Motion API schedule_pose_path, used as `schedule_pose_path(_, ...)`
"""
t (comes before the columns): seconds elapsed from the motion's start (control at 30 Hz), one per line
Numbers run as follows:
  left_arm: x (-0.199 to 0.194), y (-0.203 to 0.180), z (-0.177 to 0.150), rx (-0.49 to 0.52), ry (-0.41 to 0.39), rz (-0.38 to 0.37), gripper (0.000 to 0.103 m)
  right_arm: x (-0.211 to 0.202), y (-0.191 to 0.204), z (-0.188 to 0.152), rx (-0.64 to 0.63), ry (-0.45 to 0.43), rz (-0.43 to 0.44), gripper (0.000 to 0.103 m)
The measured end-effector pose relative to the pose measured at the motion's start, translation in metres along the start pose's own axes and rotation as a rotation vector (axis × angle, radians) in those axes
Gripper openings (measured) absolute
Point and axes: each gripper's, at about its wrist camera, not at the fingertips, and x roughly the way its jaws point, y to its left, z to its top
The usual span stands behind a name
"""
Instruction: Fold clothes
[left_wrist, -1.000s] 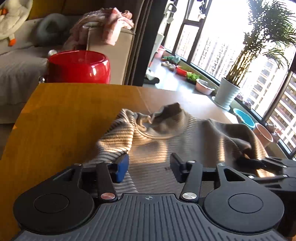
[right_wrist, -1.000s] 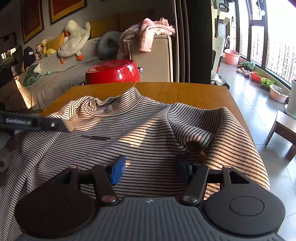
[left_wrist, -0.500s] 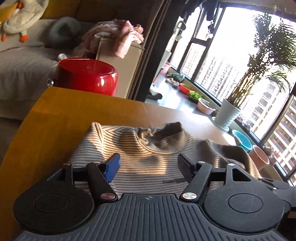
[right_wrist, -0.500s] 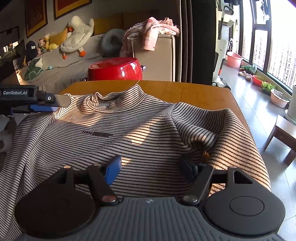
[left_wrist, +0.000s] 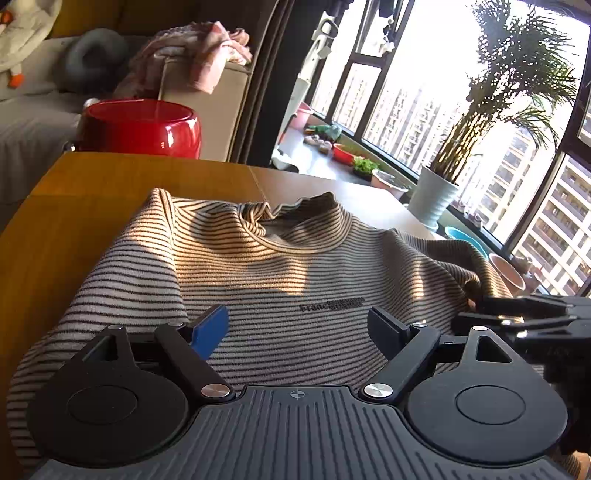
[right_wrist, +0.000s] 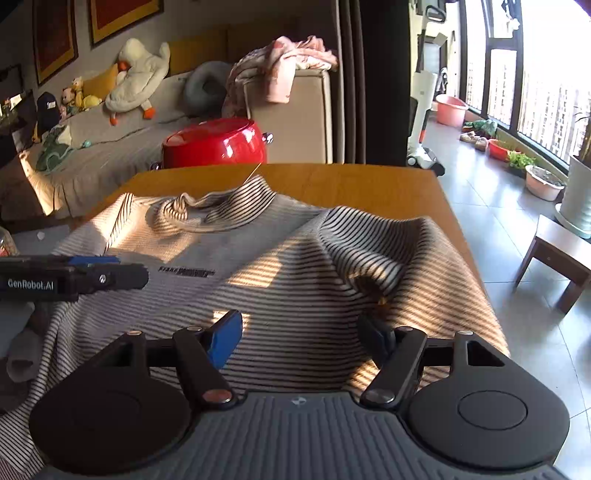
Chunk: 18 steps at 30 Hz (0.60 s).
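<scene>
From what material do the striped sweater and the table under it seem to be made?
The striped sweater looks like a soft knit, perhaps cotton or a blend: matte, fuzzy surface, fine stripes, and loose folds at the collar. The table looks like wood or wood veneer with a smooth satin finish: warm orange-brown tone and a faint sheen. The pictures cannot tell which.

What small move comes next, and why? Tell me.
Probably lower the right gripper onto the bunched sleeve and pinch it. The shirt lies face up on the table, both grippers open above it, and that side is rumpled.
</scene>
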Motion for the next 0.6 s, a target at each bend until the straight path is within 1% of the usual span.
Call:
schedule_pose_path(0.07, 0.001, 0.001, 0.001, 0.000, 0.000, -0.003, 0.089, -0.007, -0.010, 0.010, 0.019, -0.037, -0.029, 0.070)
schedule_pose_path(0.17, 0.002, 0.001, 0.001, 0.004, 0.001, -0.007, 0.091, -0.008, -0.030, 0.025, 0.044, -0.068, -0.108, 0.071)
schedule_pose_path(0.23, 0.003, 0.001, 0.001, 0.003, 0.001, -0.011, 0.092, 0.002, -0.044, 0.024, 0.083, -0.045, -0.159, 0.075)
schedule_pose_path(0.33, 0.003, 0.002, 0.001, 0.001, 0.000, -0.015, 0.093, 0.017, -0.066, 0.022, 0.143, -0.011, -0.234, 0.076)
schedule_pose_path(0.47, 0.002, 0.001, 0.000, 0.002, -0.001, -0.017, 0.094, 0.025, -0.074, 0.013, 0.223, 0.006, -0.175, 0.075)
schedule_pose_path(0.5, 0.002, 0.000, 0.000, 0.002, -0.001, -0.018, 0.094, 0.027, -0.075, 0.011, 0.243, 0.010, -0.160, 0.069)
schedule_pose_path(0.53, 0.001, 0.000, 0.000, 0.002, -0.001, -0.017, 0.095, 0.027, -0.073, 0.011, 0.229, 0.012, -0.140, 0.061)
schedule_pose_path(0.57, 0.001, 0.000, 0.000, 0.002, -0.001, -0.017, 0.095, 0.027, -0.070, 0.013, 0.212, 0.015, -0.132, 0.058)
schedule_pose_path(0.6, 0.001, 0.000, 0.000, 0.002, -0.001, -0.017, 0.095, 0.027, -0.067, 0.015, 0.193, 0.016, -0.127, 0.047)
